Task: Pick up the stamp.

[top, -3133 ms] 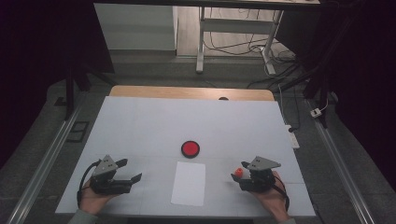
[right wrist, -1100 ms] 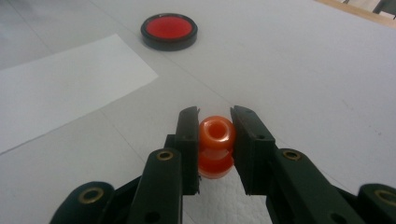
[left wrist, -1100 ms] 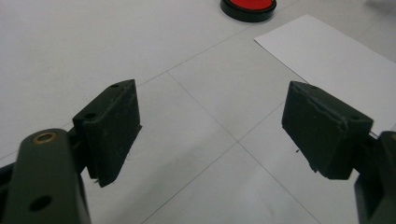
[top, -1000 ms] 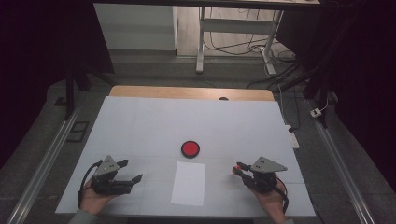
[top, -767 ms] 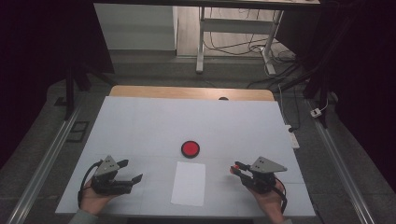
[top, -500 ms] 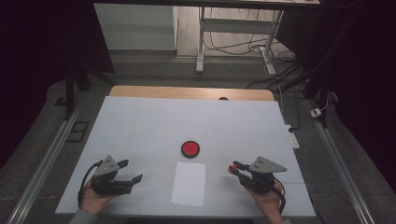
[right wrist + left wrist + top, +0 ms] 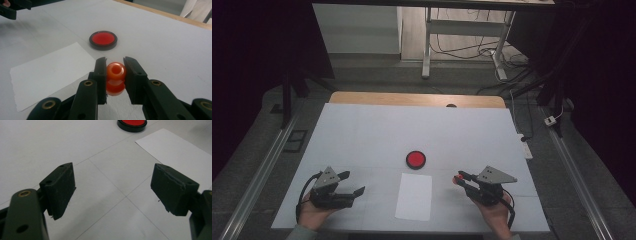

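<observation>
Surface (image 7: 362, 130): white sheet over a wooden top; I see a strip of bare wood along the far edge and thin seam lines crossing the white.
Red disc (image 7: 415, 159): round, red face in a black rim, lying flat near the middle of the surface. In the right gripper view it sits ahead of the jaws; in the left gripper view I catch its near edge at the top.
Paper (image 7: 413, 196): plain white rectangle, flat on the surface, just nearer to me than the red disc and apart from it. It lies between my two grippers.
Left gripper (image 7: 354, 183): low at the near left of the surface, held in my left hand (image 7: 314, 212), pointing toward the paper. Jaws spread wide with nothing between them; in the left gripper view I see bare surface through the gap. Cable looping from its back.
Right gripper (image 7: 457, 178): at the near right, held in my right hand (image 7: 494, 212), grey three-cornered plate on top, pointing toward the paper and the red disc. Jaws drawn in narrow and clamped on the orange bead.
Orange bead (image 7: 115, 71): small, glossy, rounded, with a hole showing in its top end. It is pinched between the right gripper's two pads at the fingertips, just right of the paper's edge in the high view. Whether it touches the surface I cannot tell.
Background: dark floor, metal rails on both sides, a table frame and loose cables beyond the far edge.
</observation>
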Motion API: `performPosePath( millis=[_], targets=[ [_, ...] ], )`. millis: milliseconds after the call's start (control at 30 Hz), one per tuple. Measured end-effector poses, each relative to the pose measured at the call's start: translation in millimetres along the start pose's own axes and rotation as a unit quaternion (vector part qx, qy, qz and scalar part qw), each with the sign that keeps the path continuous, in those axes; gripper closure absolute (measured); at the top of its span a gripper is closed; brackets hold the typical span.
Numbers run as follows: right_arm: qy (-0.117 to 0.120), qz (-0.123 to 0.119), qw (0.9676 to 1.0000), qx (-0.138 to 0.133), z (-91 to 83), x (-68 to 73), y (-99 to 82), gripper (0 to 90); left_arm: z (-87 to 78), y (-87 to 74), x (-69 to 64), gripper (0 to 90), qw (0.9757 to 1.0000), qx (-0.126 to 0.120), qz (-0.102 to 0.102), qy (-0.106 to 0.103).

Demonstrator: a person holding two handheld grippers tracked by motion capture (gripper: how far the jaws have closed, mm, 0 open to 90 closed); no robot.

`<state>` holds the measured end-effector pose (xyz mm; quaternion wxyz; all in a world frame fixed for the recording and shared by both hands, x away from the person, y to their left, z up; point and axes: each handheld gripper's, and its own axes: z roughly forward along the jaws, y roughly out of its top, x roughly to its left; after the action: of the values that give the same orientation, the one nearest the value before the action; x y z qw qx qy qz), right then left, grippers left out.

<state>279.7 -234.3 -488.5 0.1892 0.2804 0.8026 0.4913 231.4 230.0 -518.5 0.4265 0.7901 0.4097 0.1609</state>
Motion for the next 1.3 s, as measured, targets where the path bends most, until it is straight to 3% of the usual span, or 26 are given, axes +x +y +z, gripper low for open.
performPosePath(
  millis=[600,1300],
  targets=[
    [0.017,-0.008,0.9998,-0.009,8.9,8.3,14.6,71.7,-1.1,-0.1,1.3,20.1,1.0000,-0.002,-0.002,0.004],
    [0.044,-0.020,0.9988,0.000,24.7,22.5,25.5,71.7,-0.3,-0.2,1.4,20.1,1.0000,-0.001,0.000,0.004]
  ],
)
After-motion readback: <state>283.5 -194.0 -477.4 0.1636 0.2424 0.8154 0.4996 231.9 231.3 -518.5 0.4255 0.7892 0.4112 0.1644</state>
